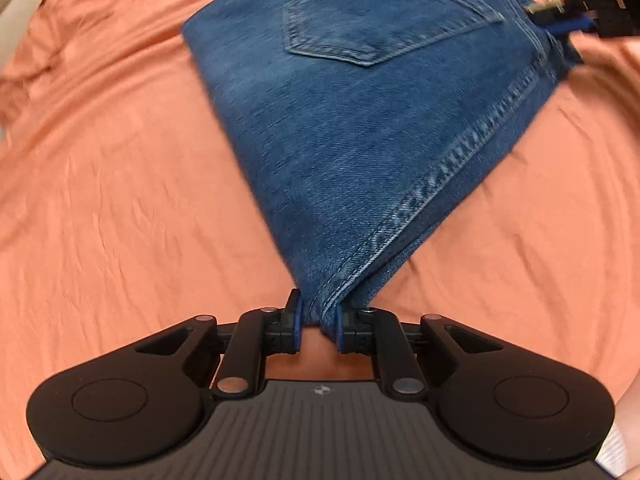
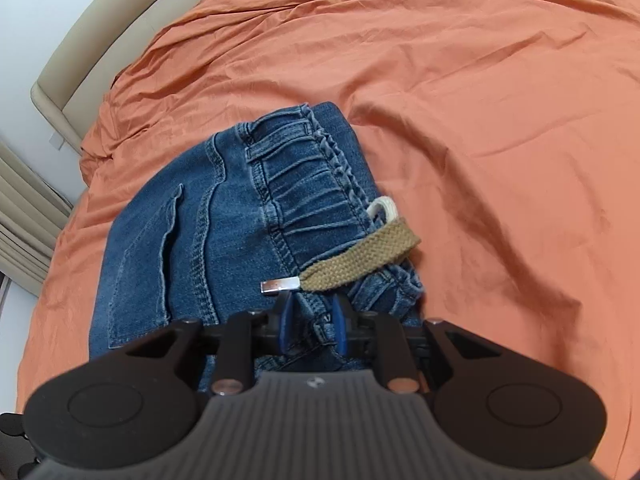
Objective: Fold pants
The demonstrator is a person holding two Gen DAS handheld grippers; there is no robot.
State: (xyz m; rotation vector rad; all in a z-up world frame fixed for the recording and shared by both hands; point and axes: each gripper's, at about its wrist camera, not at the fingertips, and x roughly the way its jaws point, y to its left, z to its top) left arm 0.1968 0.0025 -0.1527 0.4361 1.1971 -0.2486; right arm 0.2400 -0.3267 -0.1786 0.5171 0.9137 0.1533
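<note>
Blue denim pants (image 1: 360, 120) lie folded on an orange bed cover (image 1: 120, 200), back pocket up. My left gripper (image 1: 318, 320) is shut on a seamed corner of the pants nearest me. My right gripper (image 2: 312, 324) is shut on the waistband end of the pants (image 2: 224, 220); it also shows at the top right of the left wrist view (image 1: 560, 16). A tan drawstring (image 2: 360, 256) with a metal tip lies across the elastic waistband just ahead of the right fingers.
The orange cover (image 2: 480, 120) is wrinkled and spreads around the pants. A beige headboard (image 2: 100, 48) and white wall are at the upper left of the right wrist view, with a pleated curtain (image 2: 24, 216) at the left edge.
</note>
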